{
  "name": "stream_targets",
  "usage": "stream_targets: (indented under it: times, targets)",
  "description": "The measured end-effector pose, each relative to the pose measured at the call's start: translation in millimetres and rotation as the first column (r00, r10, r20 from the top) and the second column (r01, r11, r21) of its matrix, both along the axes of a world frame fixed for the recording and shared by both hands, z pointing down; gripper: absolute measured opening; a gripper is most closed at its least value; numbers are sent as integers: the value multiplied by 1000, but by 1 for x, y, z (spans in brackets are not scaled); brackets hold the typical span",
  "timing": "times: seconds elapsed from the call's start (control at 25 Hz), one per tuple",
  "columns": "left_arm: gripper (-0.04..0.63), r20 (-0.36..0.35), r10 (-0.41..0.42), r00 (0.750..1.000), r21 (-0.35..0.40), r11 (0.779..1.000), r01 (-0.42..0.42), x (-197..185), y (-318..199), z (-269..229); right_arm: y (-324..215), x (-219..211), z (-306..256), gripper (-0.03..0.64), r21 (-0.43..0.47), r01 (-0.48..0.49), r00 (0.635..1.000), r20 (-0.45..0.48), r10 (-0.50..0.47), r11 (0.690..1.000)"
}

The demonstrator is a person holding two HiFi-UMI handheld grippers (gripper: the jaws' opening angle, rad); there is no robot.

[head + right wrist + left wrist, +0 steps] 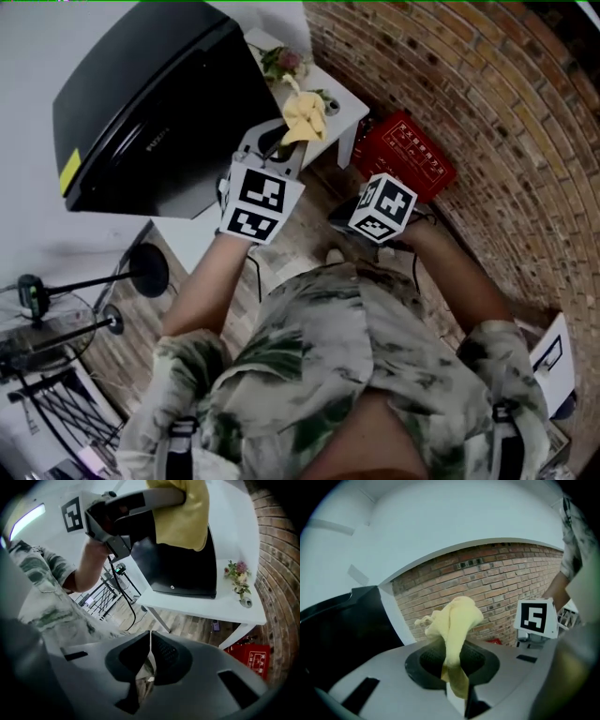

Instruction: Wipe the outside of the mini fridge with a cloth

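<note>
Cloth (pixel 457 618) is pinched in the left gripper (pixel 456 686), jaws clamped on its tail — the bunch stands out past the tips, long axis in line with the jaws. Fridge (pixel 150 112) is seated on the table (pixel 345 105), just left of the cloth and apart from it — left gripper is nearer. Right gripper (pixel 149 656) is held low, jaws together, empty.

The right gripper (pixel 150 641) has its jaws pressed together with nothing between them, and up high the left gripper (pixel 180 496) holds a yellow cloth (pixel 183 520) in front of the black mini fridge (pixel 185 576) on a white table (pixel 225 610).
</note>
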State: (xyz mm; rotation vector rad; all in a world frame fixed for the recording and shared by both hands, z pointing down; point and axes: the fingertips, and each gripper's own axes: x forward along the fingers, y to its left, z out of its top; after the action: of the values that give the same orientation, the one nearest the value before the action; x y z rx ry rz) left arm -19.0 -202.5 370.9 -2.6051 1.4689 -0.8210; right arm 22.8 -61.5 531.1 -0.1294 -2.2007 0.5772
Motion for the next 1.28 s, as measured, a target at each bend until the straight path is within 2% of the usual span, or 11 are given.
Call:
stream_targets:
  times: [0.2, 0.36, 0.48, 0.6, 0.68, 0.8, 1.0, 1.2, 1.28]
  targets:
    - [75, 100, -18, 995, 32, 999, 15, 23, -56, -18, -32, 1, 1, 31, -6, 105, 994, 25, -105, 994]
    - [75, 190, -86, 978, 52, 996, 78, 37, -115, -32, -73, 13, -6, 31, 17, 213, 976, 43, -214, 977]
    - [75, 281, -132, 951, 58, 991, 120, 45, -159, -44, -106, 27, -12, 31, 36, 285, 957, 40, -286, 958]
    - [75, 398, -173, 901, 64, 985, 161, 41, -199, -55, -131, 37, -18, 31, 54, 346, 937, 41, -348, 937]
    - [75, 485, -194, 852, 62, 980, 188, 34, -225, -60, -141, 43, -20, 31, 62, 376, 924, 45, -379, 925]
    - [75, 620, -227, 751, 73, 970, 233, 19, -258, -70, -147, 53, -20, 31, 61, 416, 907, 51, -419, 907]
    - [75, 761, -264, 592, 58, 938, 343, -17, -291, -75, -152, 78, -18, 31, 51, 495, 866, 46, -497, 867]
    - [75, 874, -208, 438, 20, 918, 395, -57, -323, -79, -168, 92, -12, 31, 49, 492, 868, 41, -494, 869]
    - [75, 923, -142, 358, -21, 909, 415, -78, -335, -74, -171, 94, -12, 31, 44, 487, 871, 49, -489, 872]
